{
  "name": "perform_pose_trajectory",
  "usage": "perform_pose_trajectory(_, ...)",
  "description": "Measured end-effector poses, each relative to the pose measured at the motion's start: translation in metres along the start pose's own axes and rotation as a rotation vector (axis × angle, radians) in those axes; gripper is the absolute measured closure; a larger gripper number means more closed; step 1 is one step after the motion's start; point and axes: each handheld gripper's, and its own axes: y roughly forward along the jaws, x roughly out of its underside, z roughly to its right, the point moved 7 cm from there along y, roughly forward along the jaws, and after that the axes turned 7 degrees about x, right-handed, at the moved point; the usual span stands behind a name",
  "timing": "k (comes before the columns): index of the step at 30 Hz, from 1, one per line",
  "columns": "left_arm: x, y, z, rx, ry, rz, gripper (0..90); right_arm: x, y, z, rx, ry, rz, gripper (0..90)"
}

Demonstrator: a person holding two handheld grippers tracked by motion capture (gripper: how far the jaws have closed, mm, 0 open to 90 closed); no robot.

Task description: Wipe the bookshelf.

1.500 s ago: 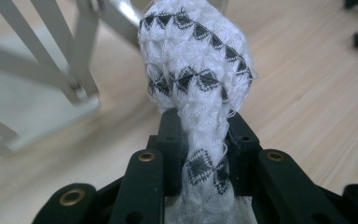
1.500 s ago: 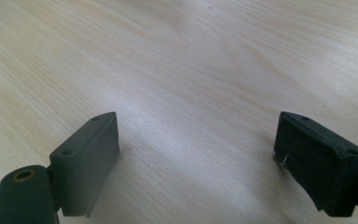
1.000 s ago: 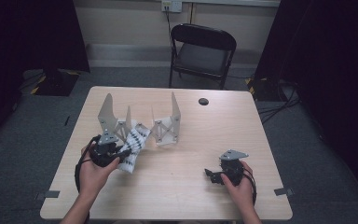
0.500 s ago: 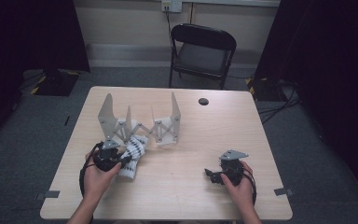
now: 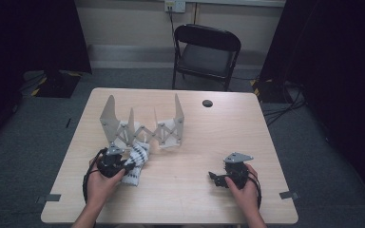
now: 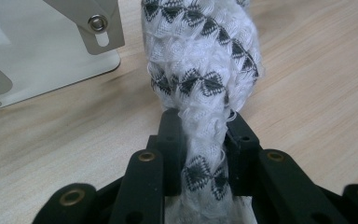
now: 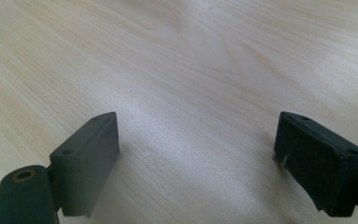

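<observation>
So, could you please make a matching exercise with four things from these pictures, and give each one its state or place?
Column one:
1. left gripper
2. right gripper
3. folding metal rack
4. black chair

Column two:
a. behind the table
b. open, nothing between the jaws
c. shut on the black-and-white patterned cloth
d. standing on the table, spread out

Pairs: 1-c, 2-b, 3-d, 4-a

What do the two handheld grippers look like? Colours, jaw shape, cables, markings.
Both are black. The left gripper has linked arms with brass-coloured rivets and blocky jaw pads. The right gripper has rectangular black pads with small screw holes. In the high view each carries a grey three-cornered plate and trails a black cable. Forearms are bare; no markings visible.
</observation>
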Motion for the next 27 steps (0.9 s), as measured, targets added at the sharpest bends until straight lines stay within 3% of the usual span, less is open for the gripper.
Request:
perform_pose_trajectory(9, 0.005, 0.003, 0.005, 0.015, 0.007, -0.002, 71.7, 0.000, 0.000, 0.000, 0.001, 0.000, 0.000, 13.4)
perform_pose_trajectory(20, 0.001, -0.010, 0.016, 0.017, 0.056, -0.011, 71.7, 0.000, 0.000, 0.000, 0.001, 0.000, 0.000, 13.4)
perform_pose_trajectory(27, 0.002, -0.013, 0.018, 0.019, 0.049, -0.003, 71.8, 0.000, 0.000, 0.000, 0.001, 0.000, 0.001, 13.4)
